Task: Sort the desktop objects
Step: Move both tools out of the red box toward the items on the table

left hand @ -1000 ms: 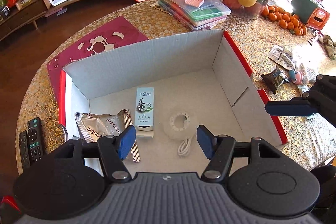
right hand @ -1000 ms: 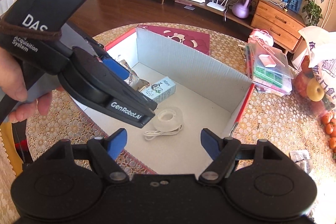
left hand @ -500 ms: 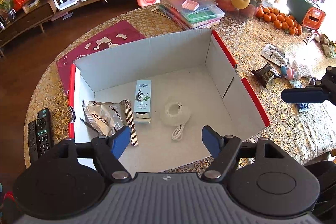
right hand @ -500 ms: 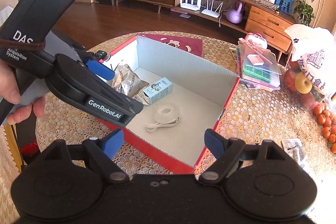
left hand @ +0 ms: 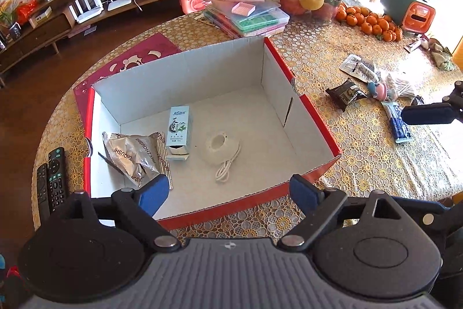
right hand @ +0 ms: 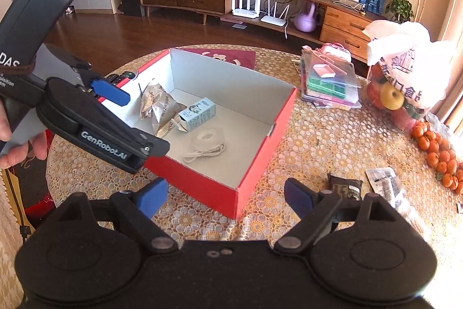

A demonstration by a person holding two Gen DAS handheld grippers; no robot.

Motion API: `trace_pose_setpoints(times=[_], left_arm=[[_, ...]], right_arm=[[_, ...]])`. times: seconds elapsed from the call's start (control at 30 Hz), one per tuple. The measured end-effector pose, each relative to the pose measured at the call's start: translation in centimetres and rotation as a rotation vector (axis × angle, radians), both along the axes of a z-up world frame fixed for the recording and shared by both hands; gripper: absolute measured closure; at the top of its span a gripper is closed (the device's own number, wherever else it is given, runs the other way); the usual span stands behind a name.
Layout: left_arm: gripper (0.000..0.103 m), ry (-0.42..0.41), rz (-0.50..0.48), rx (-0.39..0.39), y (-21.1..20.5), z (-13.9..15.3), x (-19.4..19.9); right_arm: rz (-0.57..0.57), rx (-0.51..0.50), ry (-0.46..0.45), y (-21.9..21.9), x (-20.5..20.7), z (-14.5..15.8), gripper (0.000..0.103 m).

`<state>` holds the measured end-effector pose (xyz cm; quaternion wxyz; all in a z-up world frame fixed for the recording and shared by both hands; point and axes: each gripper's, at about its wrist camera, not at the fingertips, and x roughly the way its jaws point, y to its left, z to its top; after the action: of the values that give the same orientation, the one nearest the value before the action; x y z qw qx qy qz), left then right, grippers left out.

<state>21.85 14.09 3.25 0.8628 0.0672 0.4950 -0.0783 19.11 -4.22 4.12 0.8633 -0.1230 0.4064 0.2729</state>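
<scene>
Red-edged cardboard box (left hand: pixel 306 106) mid-frame already holds the foil bag (left hand: pixel 133 152), the little carton (left hand: pixel 179 129) and the cable reel (left hand: pixel 220 146). My left gripper (left hand: pixel 228 193) and right gripper (right hand: pixel 225 194) both hang empty, jaws wide open. Leftovers on the counter (left hand: pixel 361 164), right of frame: dark packet (left hand: pixel 345 94) and blue wrapper (left hand: pixel 398 122). They're crowded, so I reckon I could snag two or shove one off.

box (left hand: pixel 269 71): carton (left hand: pixel 179 129), cable (left hand: pixel 222 152) inside; remotes (left hand: pixel 52 181) left | packets (left hand: pixel 361 77) right
</scene>
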Motion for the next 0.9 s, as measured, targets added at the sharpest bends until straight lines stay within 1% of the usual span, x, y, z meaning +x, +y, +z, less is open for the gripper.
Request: trace_pose_setpoints(times=[0.13, 0.53, 0.77, 0.9], left_arm=[[0.007, -0.004, 0.000, -0.003, -0.5, 0.0, -0.6], [0.006, -0.025, -0.038, -0.011, -3.0, 0.5, -2.9], [0.006, -0.041, -0.073, -0.015, -4.9, 0.6, -4.0], [0.006, -0.057, -0.090, -0.032, -6.1, 0.8, -4.5]], right_arm=[[-0.015, 0.000, -0.006, -1.2, -0.4, 0.0, 0.014], [-0.044, 0.010, -0.021, -4.7, -1.7, 0.1, 0.013], [-0.086, 0.004, -0.031, -7.3, -2.1, -0.1, 0.013], [-0.110, 0.005, -0.028, -9.1, -2.3, -0.5, 0.013]])
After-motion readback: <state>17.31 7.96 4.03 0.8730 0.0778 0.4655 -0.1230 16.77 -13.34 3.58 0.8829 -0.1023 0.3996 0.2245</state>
